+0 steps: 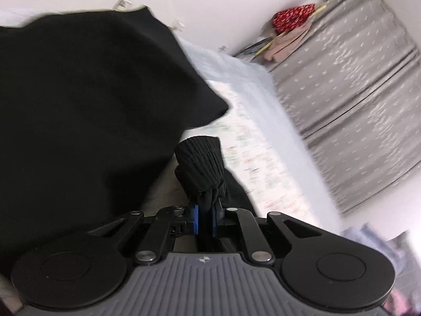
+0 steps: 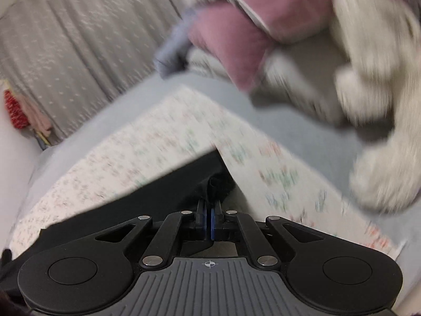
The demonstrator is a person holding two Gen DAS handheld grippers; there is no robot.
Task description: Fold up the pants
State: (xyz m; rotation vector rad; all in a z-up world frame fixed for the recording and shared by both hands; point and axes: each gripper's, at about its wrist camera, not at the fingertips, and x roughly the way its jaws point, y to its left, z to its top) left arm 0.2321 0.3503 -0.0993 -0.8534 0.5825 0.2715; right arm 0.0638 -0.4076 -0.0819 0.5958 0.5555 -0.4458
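A bed with a pale blue sheet carries a white mat with small coloured print on top of it. Beyond the bed's far edge hangs a grey curtain with pale specks. At the end of the bed by the white wall, against the curtain, a red patterned cloth and a pink one hang. At the bed's other end lie a dusty-pink cushion and, just beside it, a cream plush toy, both blurred.
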